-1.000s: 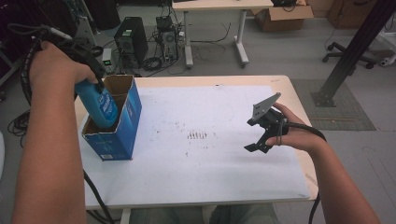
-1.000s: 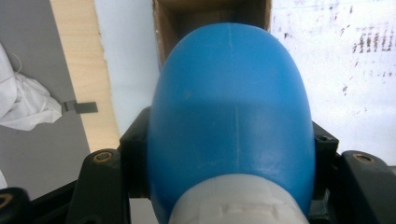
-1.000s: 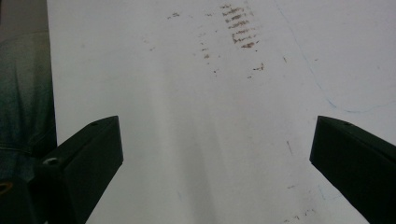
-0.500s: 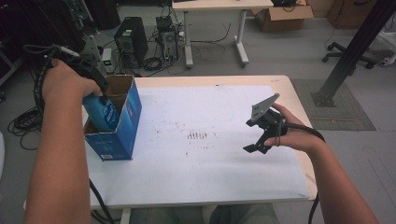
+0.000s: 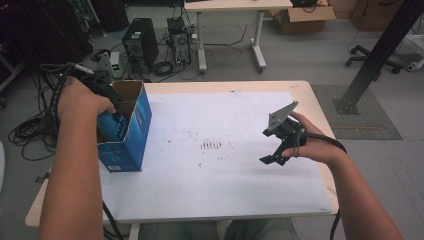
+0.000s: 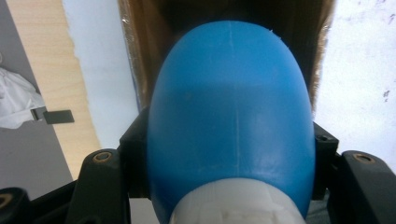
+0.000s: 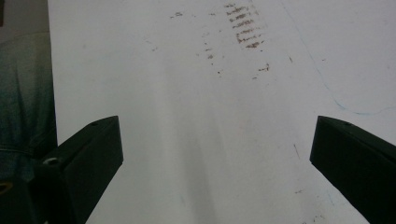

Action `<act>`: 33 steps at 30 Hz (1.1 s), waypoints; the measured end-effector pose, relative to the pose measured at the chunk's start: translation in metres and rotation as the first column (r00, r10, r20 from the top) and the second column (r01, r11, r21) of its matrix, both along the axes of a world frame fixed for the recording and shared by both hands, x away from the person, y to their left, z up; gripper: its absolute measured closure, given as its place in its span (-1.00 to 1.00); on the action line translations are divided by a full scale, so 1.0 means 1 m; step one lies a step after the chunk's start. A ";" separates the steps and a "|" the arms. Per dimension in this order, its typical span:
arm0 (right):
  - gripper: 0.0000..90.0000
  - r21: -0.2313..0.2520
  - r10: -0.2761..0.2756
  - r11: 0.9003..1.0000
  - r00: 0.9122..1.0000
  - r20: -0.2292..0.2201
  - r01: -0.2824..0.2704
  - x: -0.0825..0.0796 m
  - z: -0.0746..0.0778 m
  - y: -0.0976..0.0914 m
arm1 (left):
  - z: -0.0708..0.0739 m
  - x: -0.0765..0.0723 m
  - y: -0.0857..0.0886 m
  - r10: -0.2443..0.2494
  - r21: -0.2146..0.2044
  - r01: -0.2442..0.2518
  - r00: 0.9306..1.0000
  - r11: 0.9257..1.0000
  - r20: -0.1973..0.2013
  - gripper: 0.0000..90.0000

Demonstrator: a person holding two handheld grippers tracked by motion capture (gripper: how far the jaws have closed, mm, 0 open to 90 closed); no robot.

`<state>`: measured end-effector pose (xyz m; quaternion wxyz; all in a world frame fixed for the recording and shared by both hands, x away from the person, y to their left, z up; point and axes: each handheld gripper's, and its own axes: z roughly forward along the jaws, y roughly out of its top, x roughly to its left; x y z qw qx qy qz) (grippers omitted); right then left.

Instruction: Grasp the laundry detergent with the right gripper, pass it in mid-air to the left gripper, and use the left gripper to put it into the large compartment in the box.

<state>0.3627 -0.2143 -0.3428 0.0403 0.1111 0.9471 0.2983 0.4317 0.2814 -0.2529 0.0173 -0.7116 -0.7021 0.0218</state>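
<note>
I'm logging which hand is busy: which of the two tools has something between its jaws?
The left tool: its jaws are clamped on a blue bottle going into the blue box. The right tool hangs open above the white table cover.

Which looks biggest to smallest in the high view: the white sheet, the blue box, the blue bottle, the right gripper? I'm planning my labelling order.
1. white sheet
2. blue box
3. right gripper and blue bottle: unranked, since the box and the left hand hide most of the bottle.
</note>
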 end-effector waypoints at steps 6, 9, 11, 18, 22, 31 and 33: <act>-0.94 0.008 -0.003 1.000 1.000 -0.001 0.003 0.001 -0.001 0.001 | -0.017 0.002 -0.002 -0.003 0.008 0.003 1.000 1.000 -0.014 -0.15; -0.94 0.010 -0.001 1.000 1.000 -0.003 0.001 0.001 -0.002 0.001 | -0.025 0.003 -0.003 -0.008 0.003 0.008 1.000 1.000 -0.022 -0.15; -0.94 0.011 -0.003 1.000 1.000 -0.005 0.003 0.001 -0.003 0.000 | -0.028 0.003 -0.003 -0.008 0.000 0.008 1.000 1.000 -0.026 -0.15; -0.94 0.014 -0.012 1.000 1.000 -0.002 0.012 0.002 -0.004 -0.002 | -0.037 0.004 -0.001 -0.011 -0.003 0.011 0.999 1.000 -0.036 -0.15; -0.94 0.016 -0.012 1.000 1.000 -0.002 0.012 0.002 -0.005 -0.002 | -0.042 0.004 -0.001 -0.014 -0.007 0.014 0.999 1.000 -0.040 -0.15; -0.94 0.016 -0.006 1.000 1.000 -0.003 0.006 0.002 -0.006 0.001 | -0.052 0.003 0.001 -0.020 -0.015 0.019 0.999 1.000 -0.033 -0.15; -0.94 0.015 -0.009 1.000 1.000 -0.004 0.009 0.001 -0.006 0.001 | -0.051 0.003 0.002 -0.019 -0.020 0.019 0.999 1.000 -0.032 -0.15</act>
